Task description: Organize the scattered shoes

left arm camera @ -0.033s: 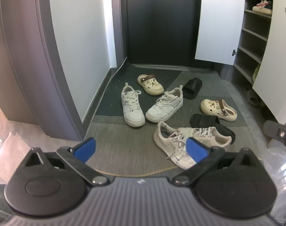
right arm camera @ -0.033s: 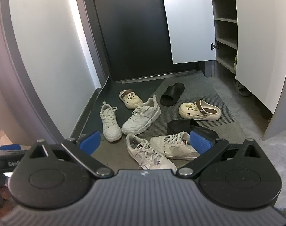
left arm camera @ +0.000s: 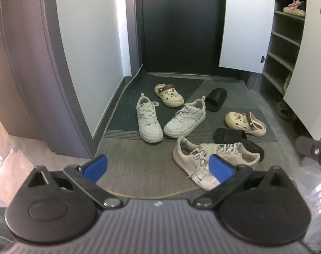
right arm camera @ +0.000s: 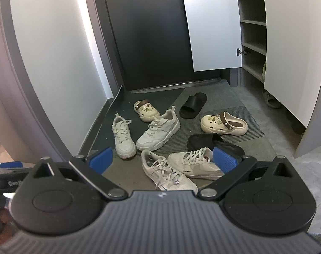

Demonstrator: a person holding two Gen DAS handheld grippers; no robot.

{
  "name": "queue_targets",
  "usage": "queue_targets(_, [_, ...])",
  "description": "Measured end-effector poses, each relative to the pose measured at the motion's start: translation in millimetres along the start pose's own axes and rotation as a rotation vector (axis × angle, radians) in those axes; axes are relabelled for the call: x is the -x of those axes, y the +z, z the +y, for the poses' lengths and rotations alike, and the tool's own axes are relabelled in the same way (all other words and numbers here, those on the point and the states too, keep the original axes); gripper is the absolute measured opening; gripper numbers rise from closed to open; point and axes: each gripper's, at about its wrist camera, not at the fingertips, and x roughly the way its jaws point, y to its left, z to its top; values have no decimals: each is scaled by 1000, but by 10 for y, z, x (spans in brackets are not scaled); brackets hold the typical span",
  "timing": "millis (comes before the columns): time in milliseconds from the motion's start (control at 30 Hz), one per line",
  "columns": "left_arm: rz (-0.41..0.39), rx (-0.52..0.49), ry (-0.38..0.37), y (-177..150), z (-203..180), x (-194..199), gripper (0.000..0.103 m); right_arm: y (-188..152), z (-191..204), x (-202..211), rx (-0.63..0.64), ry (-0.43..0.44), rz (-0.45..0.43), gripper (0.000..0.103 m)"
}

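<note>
Shoes [left arm camera: 190, 133] lay scattered, none yet tidied, across the floor mat [left arm camera: 139, 165] before the open shoe cabinet [left arm camera: 287, 42], while the left hand-held gripper [left arm camera: 158, 167] and right hand-held gripper [right arm camera: 163, 157] hung spread and empty, nothing visibly changed; only the right view showed the cabinet's door [right arm camera: 215, 25] squarely.

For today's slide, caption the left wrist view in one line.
Open left gripper hovers over scattered sneakers, clogs and black slides beside an open shoe cabinet.
</note>
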Motion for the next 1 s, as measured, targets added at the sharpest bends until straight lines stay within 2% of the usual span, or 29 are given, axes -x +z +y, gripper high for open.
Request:
queue_targets(133, [-1, 8, -7, 42, -96, 25, 103, -5, -13, 3, -4, -4, -8, 103])
queue_targets(700, [2, 3, -46, -3, 238, -9, 103, -89, -28, 42, 26, -40, -7, 103])
queue_targets(1000, [2, -5, -45, 33, 176, -17, 103, -89, -9, 19, 29, -48, 3, 103])
